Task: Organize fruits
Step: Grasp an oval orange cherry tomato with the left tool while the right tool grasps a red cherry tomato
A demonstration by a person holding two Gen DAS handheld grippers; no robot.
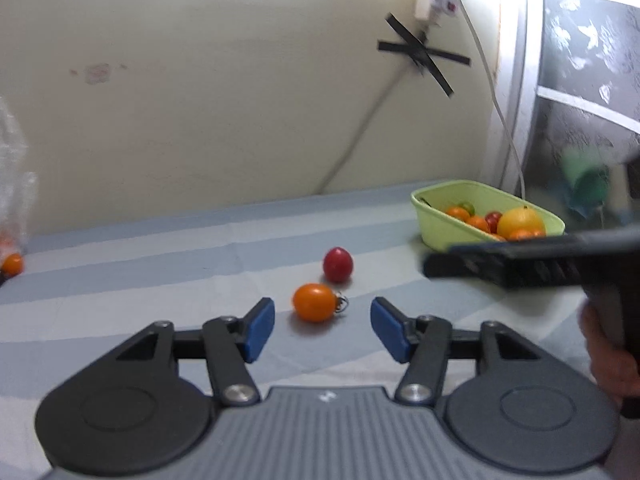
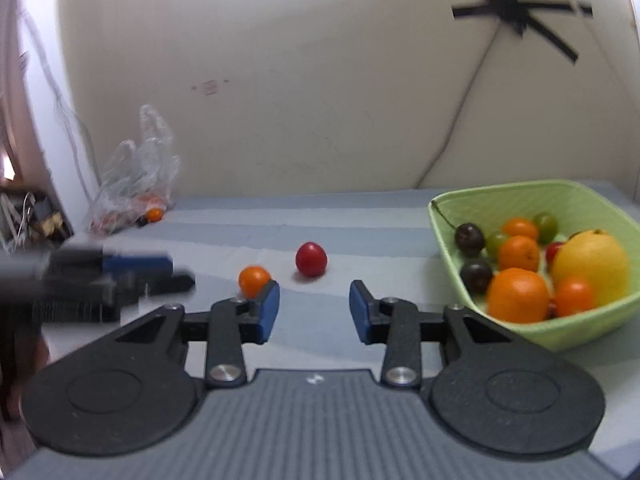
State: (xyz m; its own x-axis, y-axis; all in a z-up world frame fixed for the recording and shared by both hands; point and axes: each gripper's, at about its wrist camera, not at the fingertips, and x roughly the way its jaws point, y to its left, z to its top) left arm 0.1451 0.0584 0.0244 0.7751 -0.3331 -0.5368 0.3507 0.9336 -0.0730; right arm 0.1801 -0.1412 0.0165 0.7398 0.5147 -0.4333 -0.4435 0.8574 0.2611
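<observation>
My left gripper (image 1: 322, 326) has its fingers spread with nothing between them, and the orange tomato (image 1: 314, 302) lies on the bench (image 1: 160, 280) just ahead of the gap, nearer the left fingertip than the right. Its stem end, with a small curled bit, points toward the right finger. The red tomato (image 1: 338, 264) sits just beyond it, a little to the right and apart from it.

My right gripper (image 2: 314, 306) is also spread and empty. From its camera the red tomato lies ahead of the gap, while the orange one sits partly behind the left fingertip. The green basket (image 2: 568, 336), already holding several fruits, stands just beside the right finger.

The risks I see: both fruits are round and smooth, so a fingertip arriving off-centre could nudge the orange tomato and set it rolling, perhaps into the red one. The two grippers are working near each other, and reaching at once could make them collide. A hard squeeze might split the skin.
</observation>
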